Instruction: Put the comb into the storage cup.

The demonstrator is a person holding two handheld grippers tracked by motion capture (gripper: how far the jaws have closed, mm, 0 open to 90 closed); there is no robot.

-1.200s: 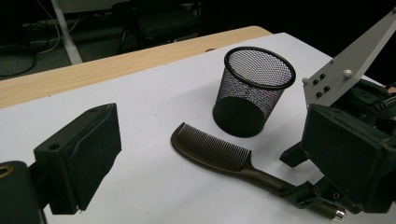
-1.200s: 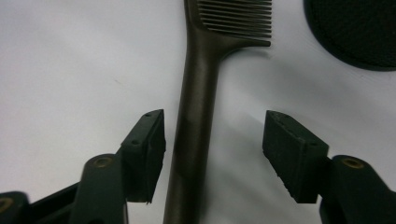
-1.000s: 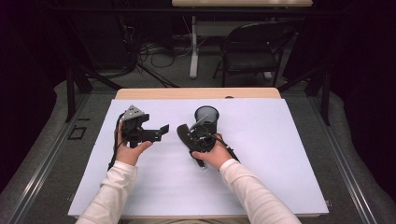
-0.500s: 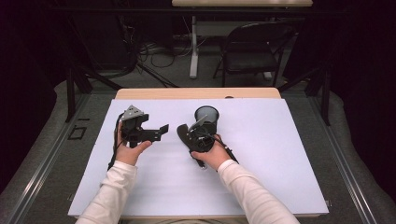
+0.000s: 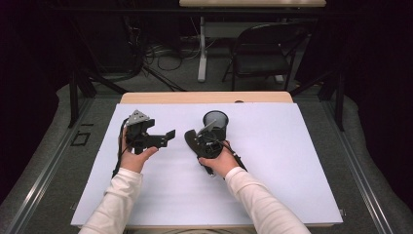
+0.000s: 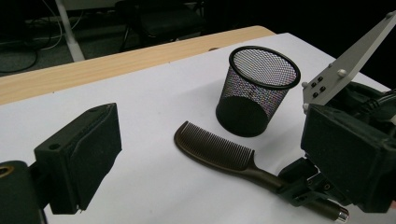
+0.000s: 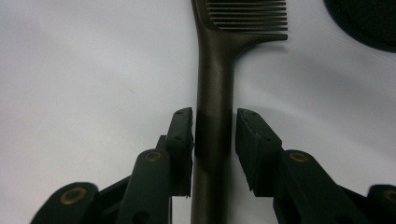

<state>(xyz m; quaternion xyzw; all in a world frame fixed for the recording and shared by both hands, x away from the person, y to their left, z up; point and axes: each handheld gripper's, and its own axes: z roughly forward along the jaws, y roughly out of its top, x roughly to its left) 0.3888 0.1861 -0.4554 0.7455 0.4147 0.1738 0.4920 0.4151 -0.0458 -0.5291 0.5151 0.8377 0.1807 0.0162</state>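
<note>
Right gripper view has my right gripper [image 7: 214,149] just closing its jaws onto the comb [image 7: 214,88] handle, comb lying flat mid-surface [image 5: 292,161] beside the mesh cup [image 5: 215,123], so I'd call it grabbed and lift-ready; left gripper [image 5: 163,138] idles wide open.

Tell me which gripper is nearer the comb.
Right. The right gripper has its jaws on either side of the comb handle, closing in on it. The left gripper hovers off to the comb's left, apart from it.
</note>
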